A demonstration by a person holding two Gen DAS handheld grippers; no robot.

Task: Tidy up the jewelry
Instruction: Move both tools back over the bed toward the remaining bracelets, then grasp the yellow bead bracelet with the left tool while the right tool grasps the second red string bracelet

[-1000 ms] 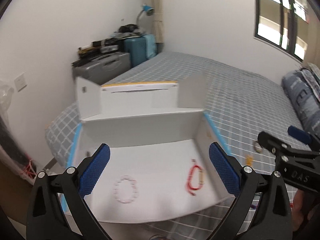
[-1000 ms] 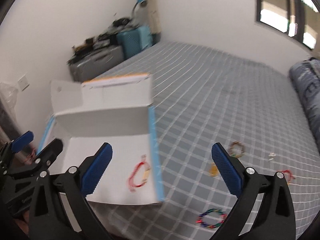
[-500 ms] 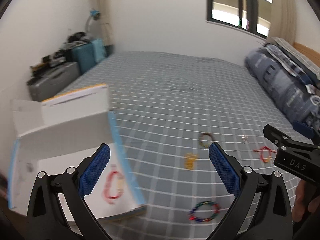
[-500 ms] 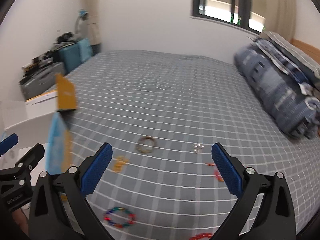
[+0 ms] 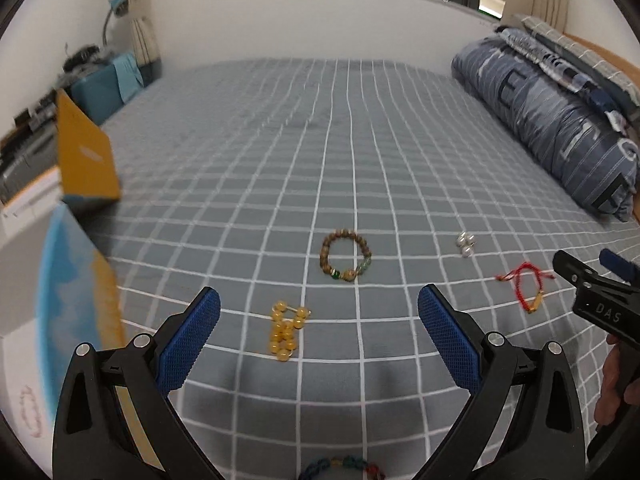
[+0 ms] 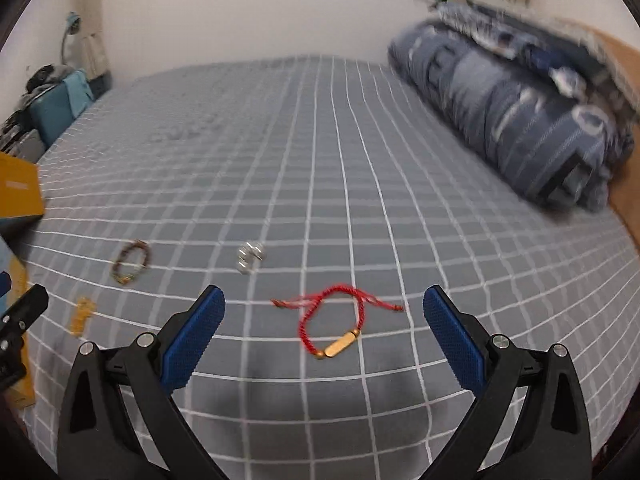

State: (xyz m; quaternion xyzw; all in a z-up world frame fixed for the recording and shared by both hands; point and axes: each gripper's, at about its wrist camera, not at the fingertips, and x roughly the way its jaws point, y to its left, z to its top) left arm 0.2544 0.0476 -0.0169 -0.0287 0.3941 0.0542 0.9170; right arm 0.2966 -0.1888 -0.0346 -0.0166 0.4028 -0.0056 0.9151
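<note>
Jewelry lies on a grey checked bedsheet. My left gripper [image 5: 319, 332] is open above a yellow bead bracelet [image 5: 285, 333]; a brown bead bracelet [image 5: 345, 255] lies just beyond it, silver earrings [image 5: 465, 243] to the right, and a multicolour bracelet [image 5: 342, 467] at the bottom edge. The white box [image 5: 28, 280] sits at the left with a pink bracelet [image 5: 32, 416] inside. My right gripper [image 6: 324, 332] is open, with a red cord bracelet [image 6: 334, 326] on the sheet between its fingers. The silver earrings [image 6: 250, 257], brown bracelet [image 6: 131, 267] and yellow beads [image 6: 82, 315] lie to its left.
A rolled blue duvet [image 5: 548, 116] lies along the bed's right side by a wooden headboard [image 6: 624, 68]. Suitcases and clutter [image 5: 92, 84] stand against the far-left wall. The box's yellow flap [image 5: 82, 156] sticks up at the left. The right gripper's tip [image 5: 592, 292] shows in the left view.
Both grippers swung right, away from the white box and over the loose jewelry. The box slid to the left edge of both views. Both stayed open.
</note>
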